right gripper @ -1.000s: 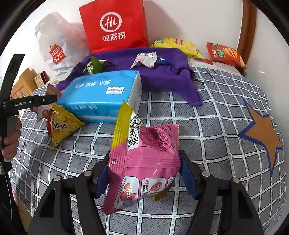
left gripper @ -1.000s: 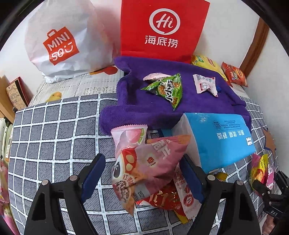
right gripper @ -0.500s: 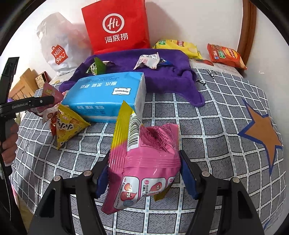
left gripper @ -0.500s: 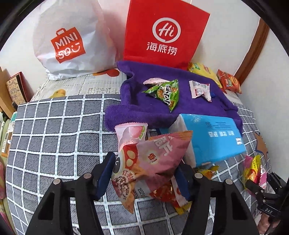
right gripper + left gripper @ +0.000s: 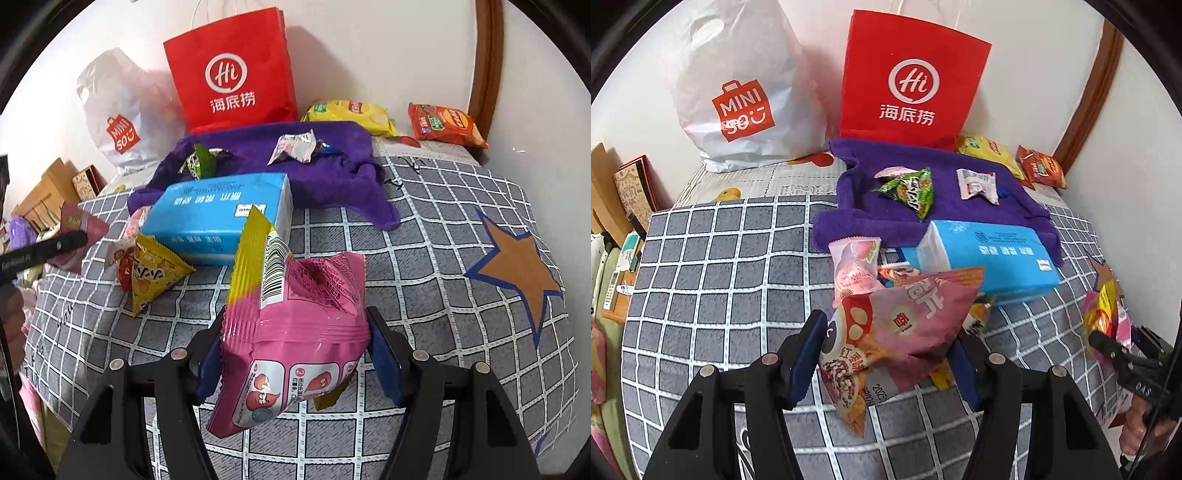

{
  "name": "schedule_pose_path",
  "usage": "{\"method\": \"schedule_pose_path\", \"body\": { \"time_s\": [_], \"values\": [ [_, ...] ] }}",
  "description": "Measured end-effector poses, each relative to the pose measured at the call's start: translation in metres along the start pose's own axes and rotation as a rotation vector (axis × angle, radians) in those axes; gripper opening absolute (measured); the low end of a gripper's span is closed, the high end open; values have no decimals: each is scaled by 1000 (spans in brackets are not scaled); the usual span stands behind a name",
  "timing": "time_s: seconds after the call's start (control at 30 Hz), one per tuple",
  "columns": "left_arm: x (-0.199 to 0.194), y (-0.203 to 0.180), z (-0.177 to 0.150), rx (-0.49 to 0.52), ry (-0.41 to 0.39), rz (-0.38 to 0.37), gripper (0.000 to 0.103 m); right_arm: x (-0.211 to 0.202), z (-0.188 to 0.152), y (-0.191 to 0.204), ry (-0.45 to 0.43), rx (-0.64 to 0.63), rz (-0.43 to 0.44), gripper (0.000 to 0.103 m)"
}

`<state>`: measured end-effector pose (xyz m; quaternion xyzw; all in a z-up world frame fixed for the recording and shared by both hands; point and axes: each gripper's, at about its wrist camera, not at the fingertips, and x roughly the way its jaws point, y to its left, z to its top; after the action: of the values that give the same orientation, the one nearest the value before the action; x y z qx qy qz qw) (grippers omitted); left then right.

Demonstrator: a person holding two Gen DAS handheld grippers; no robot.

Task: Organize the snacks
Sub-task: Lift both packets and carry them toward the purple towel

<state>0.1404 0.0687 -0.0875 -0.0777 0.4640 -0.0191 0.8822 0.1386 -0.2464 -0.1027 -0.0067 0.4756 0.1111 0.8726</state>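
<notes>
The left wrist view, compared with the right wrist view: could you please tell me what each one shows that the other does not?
Only the left wrist view shows the front of the pale pink snack packet clamped in the left gripper, and the peach candy pouch.

Only the right wrist view shows the orange star on the bedcover and the yellow triangular snack whole.

Both show the red paper bag, the purple towel, the blue tissue pack and the bright pink packet in the right gripper.

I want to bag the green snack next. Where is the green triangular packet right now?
In the left wrist view the green triangular packet lies on the purple towel, left of a white wrapper, behind the blue tissue pack.
</notes>
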Motion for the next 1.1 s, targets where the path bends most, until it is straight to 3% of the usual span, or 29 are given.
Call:
{"method": "schedule_pose_path", "body": {
  "time_s": [0.57, 1.1],
  "values": [
    [-23, -29, 2, 33, -30, -79, 61, -26, 10, -2, -45, 22, 4, 68],
    [-19, -55, 37, 79, -54, -132, 61, -30, 61, 20, -111, -20, 40, 68]
  ]
}}
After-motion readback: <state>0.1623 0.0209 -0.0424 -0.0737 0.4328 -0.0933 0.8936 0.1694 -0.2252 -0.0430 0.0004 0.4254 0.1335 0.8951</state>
